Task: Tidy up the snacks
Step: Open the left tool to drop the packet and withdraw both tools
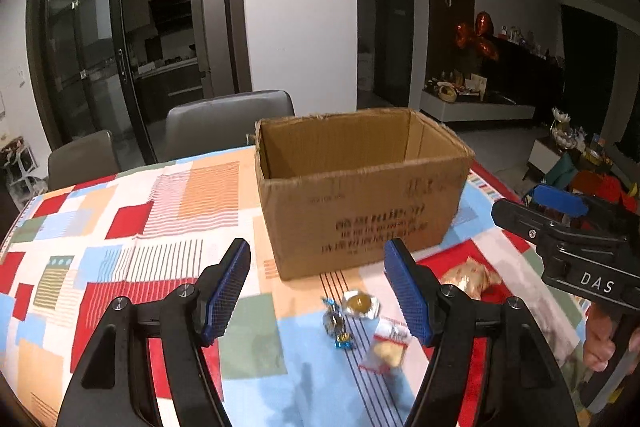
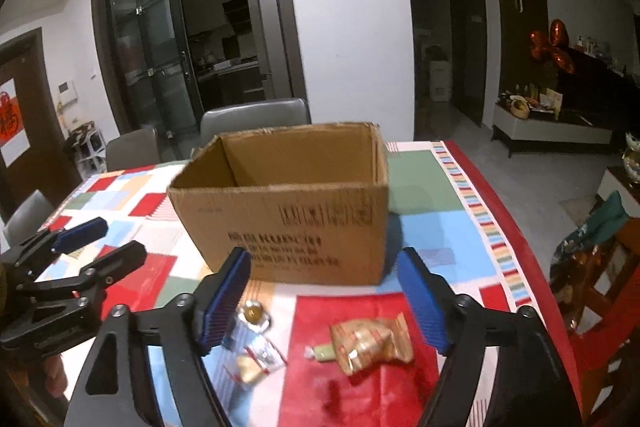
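So the open brown cardboard box [image 1: 360, 187] sits mid-worktop on the patchwork red, blue and orange tablecloth [image 1: 160, 227]. Left claw [image 1: 320, 291] hangs spread fairly wide, nothing in it, with the blue-foil candy [image 1: 338, 325], a round clear-wrapped yellow sweet [image 1: 360, 303] and a clear red-printed packet [image 1: 386, 349] on the cloth at about 6 o'clock of the box. Right claw [image 2: 324, 303] is spread wide and empty too, over a crinkly gold snack bag [image 2: 370, 345] lying at its 5 o'clock.
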### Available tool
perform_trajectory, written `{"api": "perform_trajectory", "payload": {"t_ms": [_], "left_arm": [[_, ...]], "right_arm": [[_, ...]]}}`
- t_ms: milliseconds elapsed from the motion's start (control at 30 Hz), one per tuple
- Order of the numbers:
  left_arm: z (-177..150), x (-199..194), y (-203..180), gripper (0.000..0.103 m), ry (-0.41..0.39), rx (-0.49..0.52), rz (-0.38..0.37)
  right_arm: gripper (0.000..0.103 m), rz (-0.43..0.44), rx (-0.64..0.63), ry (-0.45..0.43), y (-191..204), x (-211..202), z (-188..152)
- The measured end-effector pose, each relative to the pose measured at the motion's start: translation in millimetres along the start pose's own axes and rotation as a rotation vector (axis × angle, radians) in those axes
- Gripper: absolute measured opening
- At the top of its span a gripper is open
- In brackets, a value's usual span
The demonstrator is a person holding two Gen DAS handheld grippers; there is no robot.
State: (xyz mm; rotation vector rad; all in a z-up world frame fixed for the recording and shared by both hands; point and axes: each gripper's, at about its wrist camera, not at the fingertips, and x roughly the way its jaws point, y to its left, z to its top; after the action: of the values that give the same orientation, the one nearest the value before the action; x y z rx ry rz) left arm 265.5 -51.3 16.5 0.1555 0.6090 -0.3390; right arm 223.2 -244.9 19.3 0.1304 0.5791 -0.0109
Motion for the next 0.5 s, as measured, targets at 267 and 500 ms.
{"api": "perform_trajectory", "payload": {"t_ms": [267,500], "left_arm": [[-38,9,0,0.068,0.060,-0.045,-0.017],[-58,20,-8,0.068,0.107,-0.063,-0.028]], "right_arm": [[0.087,-0.029,0.018,0.055,-9,6,-34],[0.087,-0.024,0.107,0.109,-30,20,-56]]}}
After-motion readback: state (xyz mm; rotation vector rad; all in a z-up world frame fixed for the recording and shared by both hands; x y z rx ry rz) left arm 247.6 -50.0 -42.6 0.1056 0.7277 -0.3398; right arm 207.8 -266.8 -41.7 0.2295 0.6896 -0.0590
